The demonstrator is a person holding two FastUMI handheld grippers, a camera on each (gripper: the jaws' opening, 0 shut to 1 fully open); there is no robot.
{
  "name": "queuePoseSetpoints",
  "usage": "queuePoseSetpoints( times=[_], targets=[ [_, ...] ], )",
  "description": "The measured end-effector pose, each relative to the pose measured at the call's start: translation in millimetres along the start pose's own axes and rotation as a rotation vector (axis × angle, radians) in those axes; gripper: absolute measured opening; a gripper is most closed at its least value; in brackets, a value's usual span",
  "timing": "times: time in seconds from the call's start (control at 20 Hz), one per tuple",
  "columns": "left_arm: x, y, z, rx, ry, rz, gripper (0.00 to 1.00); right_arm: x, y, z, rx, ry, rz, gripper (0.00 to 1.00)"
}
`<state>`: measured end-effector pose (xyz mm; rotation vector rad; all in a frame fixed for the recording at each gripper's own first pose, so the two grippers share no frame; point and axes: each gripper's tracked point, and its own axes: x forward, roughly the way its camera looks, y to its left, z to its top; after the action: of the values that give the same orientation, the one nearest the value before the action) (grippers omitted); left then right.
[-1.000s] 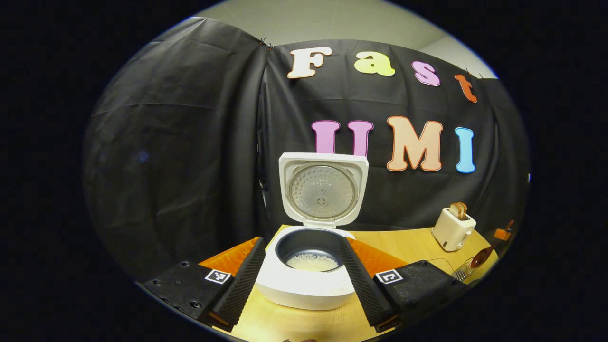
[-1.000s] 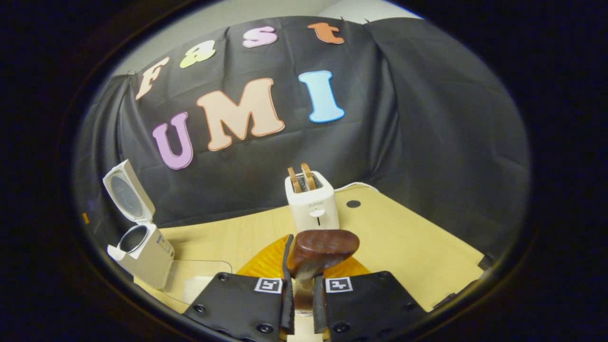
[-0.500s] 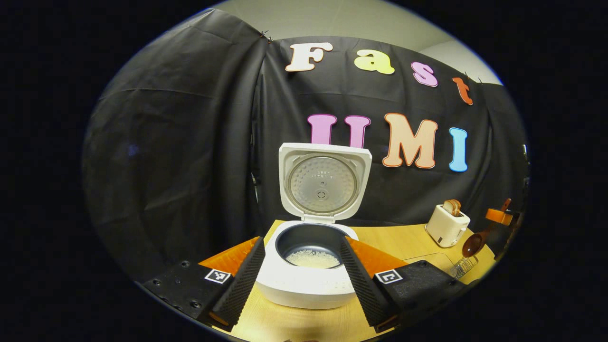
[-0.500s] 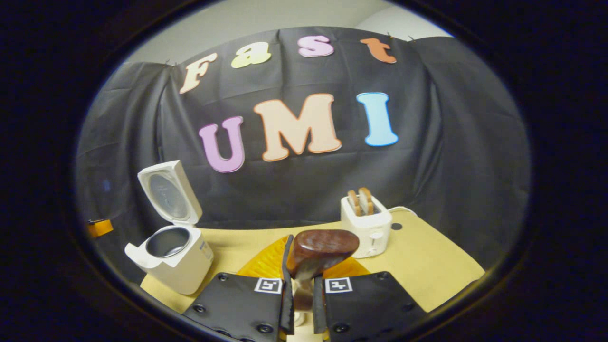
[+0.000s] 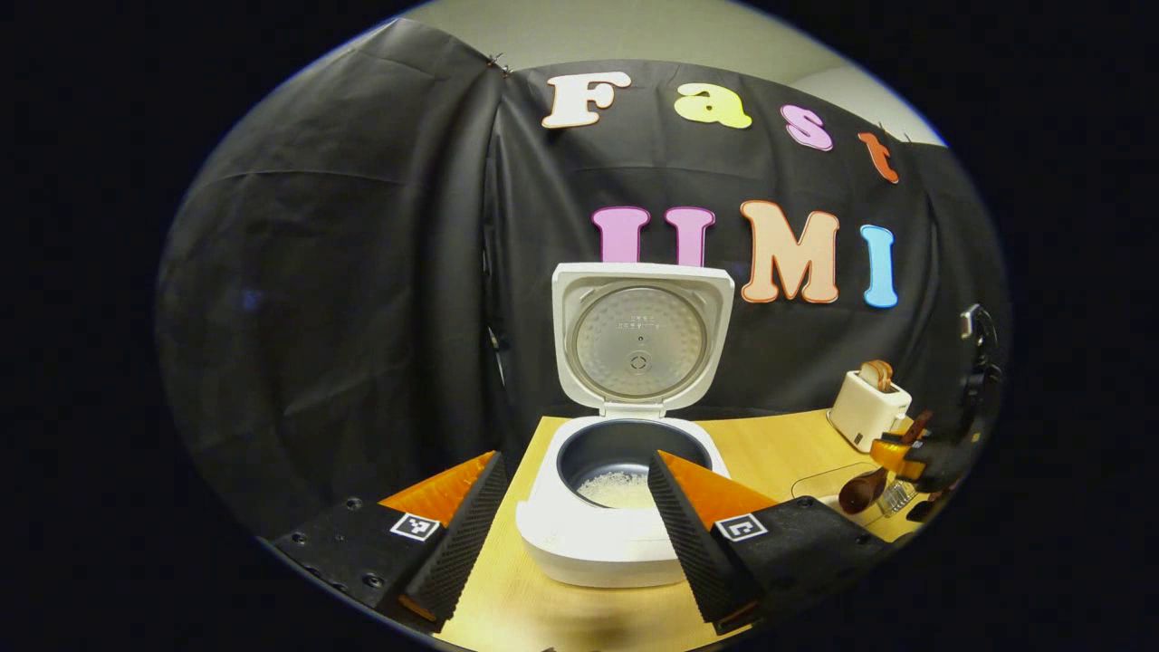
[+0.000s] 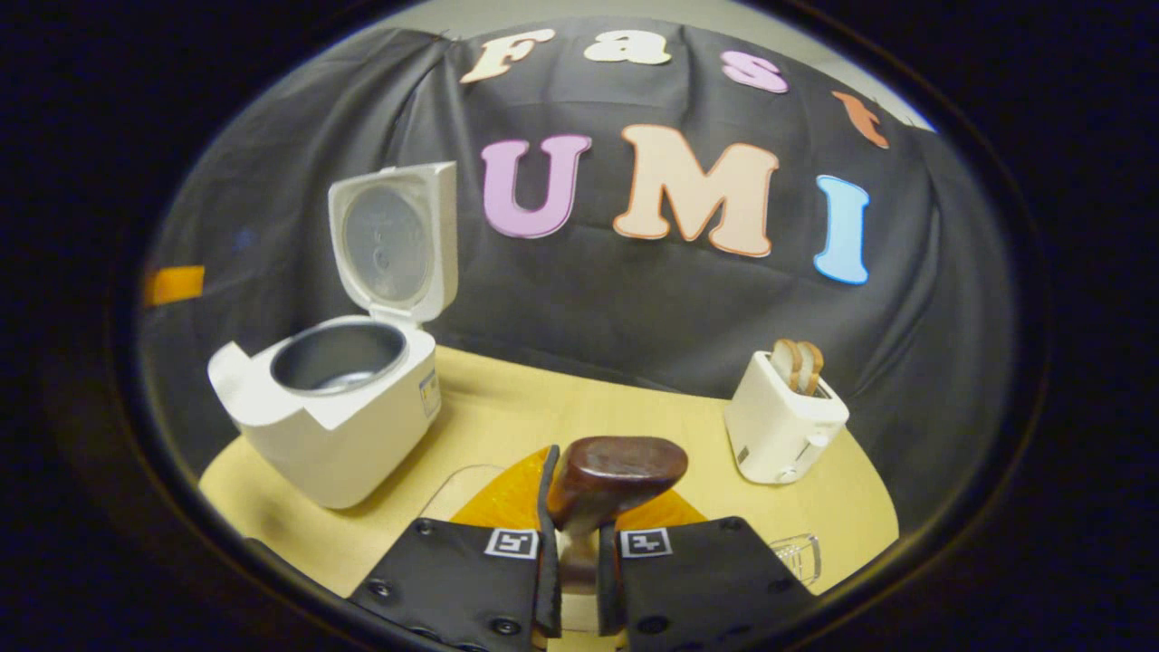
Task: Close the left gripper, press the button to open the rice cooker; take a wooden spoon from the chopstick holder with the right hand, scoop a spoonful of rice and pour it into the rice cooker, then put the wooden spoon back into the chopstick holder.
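Rice cooker (image 5: 625,507): centre of the left gripper view, lid (image 5: 641,340) standing upright, so the button step looks done; a small patch of rice (image 5: 620,489) lies in the dark inner pot.
Left gripper (image 5: 570,530): fingers spread wide at the bottom of its view, holding nothing, either side of the cooker's front.
Right gripper (image 6: 575,561): fingers nearly together at bottom centre of its view, clamped on the handle of the wooden spoon (image 6: 616,475), whose bowl rises just above the fingertips.
Change: over the last second the cooker has grown and slid from lower left toward the left centre of the right gripper view, while the toaster (image 6: 783,421) has drifted from centre to the right; in the left gripper view the spoon has dropped lower at the right edge.
Meaning: the right hand appears to be swinging the spoon toward the table, probably to scoop; whether rice is aboard I cannot tell.
Chopstick holder (image 5: 896,496): probably the wire thing at lower right of the left gripper view, too small to confirm.
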<state>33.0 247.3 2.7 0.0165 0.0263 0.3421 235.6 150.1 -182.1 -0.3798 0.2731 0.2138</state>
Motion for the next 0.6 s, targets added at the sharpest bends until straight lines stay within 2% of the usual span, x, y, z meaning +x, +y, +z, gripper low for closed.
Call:
queuePoseSetpoints(
  times=[0.1,0.3,0.45,0.6],
  targets=[
    [3.8,-2.5,-2.2,-0.020,0.006,-0.027,0.94,7.9,11.4,-21.2,-0.061,0.039,-0.015,0.19],
    [11.6,-4.0,-10.4,-0.044,0.020,-0.052,0.94,10.4,37.9,-40.2,-0.013,0.076,0.011,0.19],
    [14.7,-0.3,-12.4,-0.045,0.020,-0.057,0.94,9.1,65.2,-42.8,0.111,0.102,0.064,0.19],
    [15.1,5.7,-14.6,-0.048,0.023,-0.050,0.94,8.2,69.1,-40.8,0.204,0.116,0.058,0.18]
  ],
)
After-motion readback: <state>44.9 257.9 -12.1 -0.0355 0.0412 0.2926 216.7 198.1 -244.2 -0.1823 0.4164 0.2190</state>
